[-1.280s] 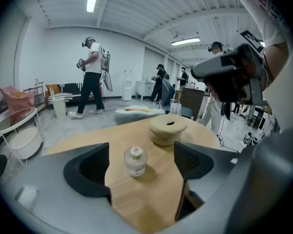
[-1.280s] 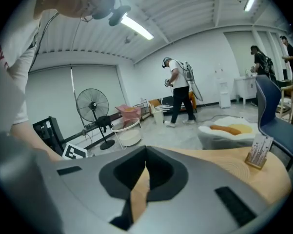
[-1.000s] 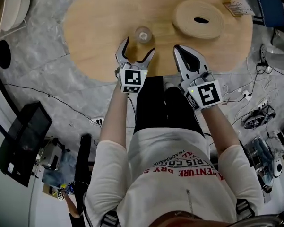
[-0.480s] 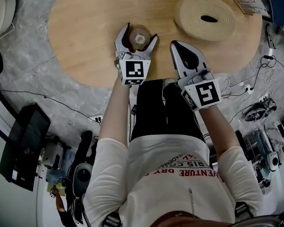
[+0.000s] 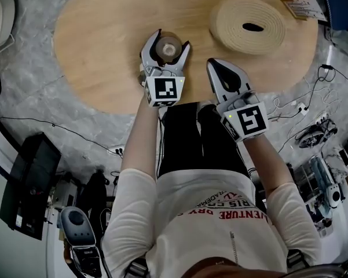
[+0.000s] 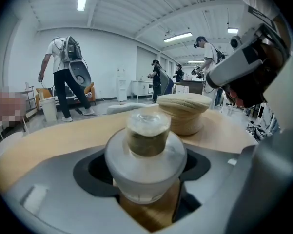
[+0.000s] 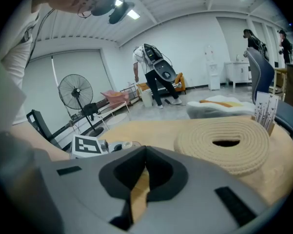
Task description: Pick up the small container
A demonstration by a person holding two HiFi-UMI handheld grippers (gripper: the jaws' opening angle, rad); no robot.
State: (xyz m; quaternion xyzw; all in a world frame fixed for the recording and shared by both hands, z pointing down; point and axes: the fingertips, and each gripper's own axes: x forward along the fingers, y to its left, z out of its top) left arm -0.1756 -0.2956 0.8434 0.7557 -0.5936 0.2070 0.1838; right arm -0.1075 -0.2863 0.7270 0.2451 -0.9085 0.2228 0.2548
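While the small container point(image 5: 169, 46) stands on the wooden table point(image 5: 98, 62) and is not yet lifted, the approach looks done: the left gripper point(image 5: 172, 40) is around it, one jaw on each side. Left to do: finish the squeeze, then raise it.

Left claw is spread fairly wide and has just been closing, with the container point(image 6: 147, 155) sitting deep in the padded hollow between the jaws. Dark gaps show either side of its frosted body, so probably not clamped yet — contact is hard to judge from this angle.

Right gripper point(image 5: 218, 69) rests near the table edge, well apart from the container, jaws pressed together on nothing — idle.
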